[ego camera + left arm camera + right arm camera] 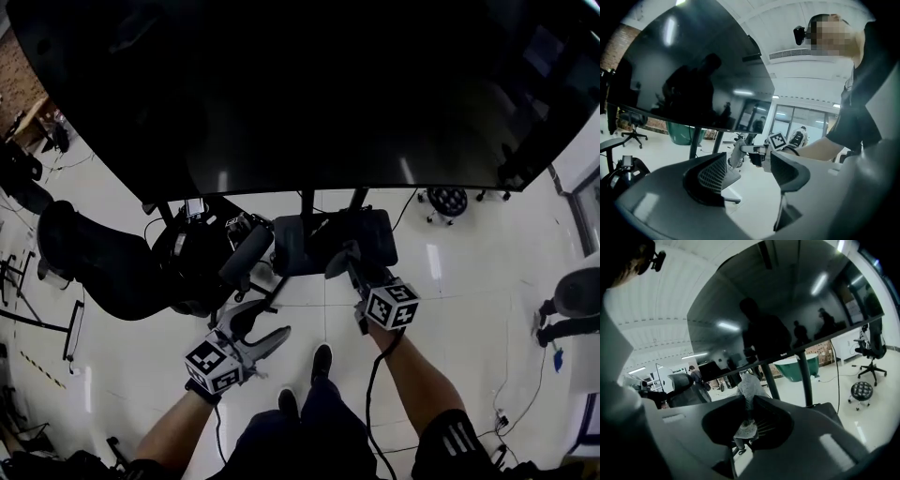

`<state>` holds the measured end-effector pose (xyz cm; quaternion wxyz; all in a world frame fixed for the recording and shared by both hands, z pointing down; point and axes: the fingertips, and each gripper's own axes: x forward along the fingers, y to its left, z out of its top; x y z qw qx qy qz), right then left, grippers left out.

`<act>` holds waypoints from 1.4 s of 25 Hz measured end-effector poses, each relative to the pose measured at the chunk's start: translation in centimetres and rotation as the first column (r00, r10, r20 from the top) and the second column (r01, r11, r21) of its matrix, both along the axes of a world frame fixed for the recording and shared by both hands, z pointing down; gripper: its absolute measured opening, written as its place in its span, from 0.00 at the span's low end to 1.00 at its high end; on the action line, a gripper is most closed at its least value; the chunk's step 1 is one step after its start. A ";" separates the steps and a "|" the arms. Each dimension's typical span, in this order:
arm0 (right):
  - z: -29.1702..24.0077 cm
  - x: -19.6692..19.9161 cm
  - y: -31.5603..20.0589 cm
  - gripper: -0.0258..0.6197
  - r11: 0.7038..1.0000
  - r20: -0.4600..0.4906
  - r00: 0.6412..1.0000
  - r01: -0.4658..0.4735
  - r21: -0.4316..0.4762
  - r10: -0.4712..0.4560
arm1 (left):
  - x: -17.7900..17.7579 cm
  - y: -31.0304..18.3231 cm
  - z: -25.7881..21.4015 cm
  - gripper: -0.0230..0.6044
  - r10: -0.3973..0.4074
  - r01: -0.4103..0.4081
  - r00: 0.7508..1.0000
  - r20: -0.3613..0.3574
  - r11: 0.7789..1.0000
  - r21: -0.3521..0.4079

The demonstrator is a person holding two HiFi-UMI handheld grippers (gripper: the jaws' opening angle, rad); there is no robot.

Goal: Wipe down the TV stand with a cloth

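Note:
A big black TV fills the top of the head view. It stands on dark posts over a black stand shelf. My right gripper reaches to the shelf's front edge, shut on a grey cloth that sticks up from between its jaws. From the left gripper view the same cloth hangs at the right gripper's tip. My left gripper hovers lower left of the shelf, open and holding nothing, jaws well apart.
A black office chair and dark gear crowd the floor left of the stand. A wheeled stool sits behind at right, another chair at far right. Cables trail over the white floor. The person's shoes are just below the grippers.

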<state>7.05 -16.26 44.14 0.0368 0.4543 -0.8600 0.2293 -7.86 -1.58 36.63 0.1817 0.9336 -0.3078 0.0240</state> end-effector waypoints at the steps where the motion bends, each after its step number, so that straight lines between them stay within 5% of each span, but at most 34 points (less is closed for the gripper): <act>1: 1.0 0.1 -1.9 0.10 1.000 -0.002 1.000 0.000 -0.008 0.000 | 0.5 -1.1 0.6 0.53 0.003 -0.003 1.000 0.003 1.000 -0.007; 18: 9.7 -4.3 -23.5 0.11 0.995 -0.098 0.991 0.095 0.017 -0.093 | 4.1 -15.0 6.1 0.56 -0.046 0.046 0.999 -0.013 0.999 -0.022; 27: 9.6 -7.3 -28.2 0.11 0.985 -0.117 0.986 0.135 0.107 -0.122 | 5.0 -17.8 7.7 0.56 -0.042 0.041 0.999 -0.027 0.999 -0.022; 35: 14.0 -7.9 -29.2 0.11 0.987 -0.171 0.976 0.147 0.070 -0.134 | 5.5 -18.1 10.5 0.56 -0.059 0.056 0.997 -0.044 0.996 -0.067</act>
